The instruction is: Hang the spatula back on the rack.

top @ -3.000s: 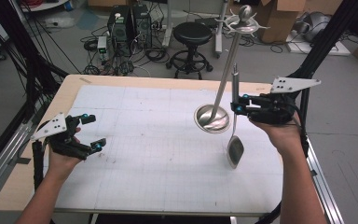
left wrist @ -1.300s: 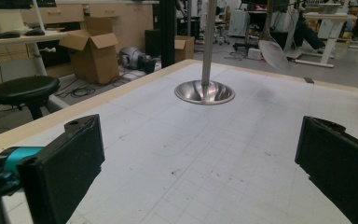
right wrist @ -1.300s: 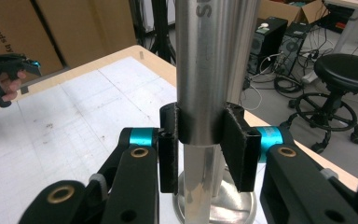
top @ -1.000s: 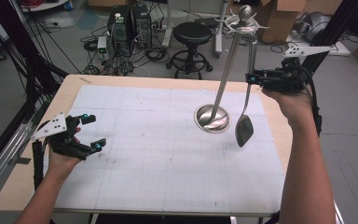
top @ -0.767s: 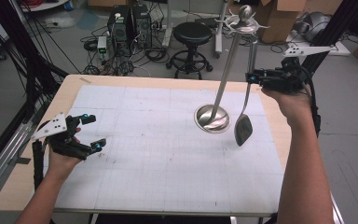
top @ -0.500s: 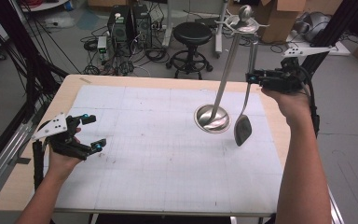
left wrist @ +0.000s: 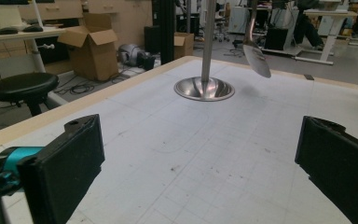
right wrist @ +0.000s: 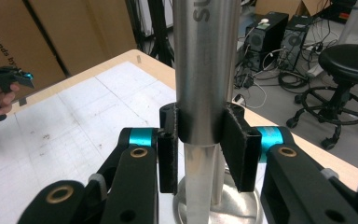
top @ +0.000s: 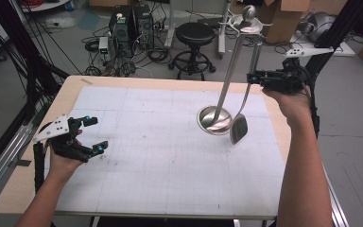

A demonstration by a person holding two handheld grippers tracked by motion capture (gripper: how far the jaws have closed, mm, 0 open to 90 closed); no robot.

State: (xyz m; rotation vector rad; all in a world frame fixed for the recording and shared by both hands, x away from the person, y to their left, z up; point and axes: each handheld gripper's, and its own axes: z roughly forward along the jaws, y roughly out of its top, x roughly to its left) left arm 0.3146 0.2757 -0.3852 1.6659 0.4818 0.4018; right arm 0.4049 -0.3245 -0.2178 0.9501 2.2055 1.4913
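A steel utensil stand has a round base (top: pixel 214 119) on the table's right half, a slanting pole (top: pixel 229 71) and hooks at its top (top: pixel 246 16). My right gripper (top: pixel 254 78) is raised beside the pole and shut on the handle of a long steel spoon (top: pixel 238 128), whose bowl hangs just over the mat beside the base. In the right gripper view the pads (right wrist: pixel 168 140) clamp the broad handle (right wrist: pixel 200 70) above the base (right wrist: pixel 219 205). My left gripper (top: pixel 90 134) rests open at the table's left edge; between its jaws (left wrist: pixel 200 172) lies bare mat, with the stand (left wrist: pixel 204 88) and spoon bowl (left wrist: pixel 256 58) far ahead.
A white gridded mat (top: pixel 160 156) covers the wooden table (top: pixel 71 90). Behind the table stand a black stool (top: pixel 196 35), computer boxes with cables (top: pixel 123 23) and cardboard boxes (top: pixel 283 19). Black frame posts (top: pixel 19 56) rise at the left.
My right gripper has lifted the spoon off the mat and carried it up and back beside the stand's pole; over the last second it barely rose. My left gripper has stayed put.
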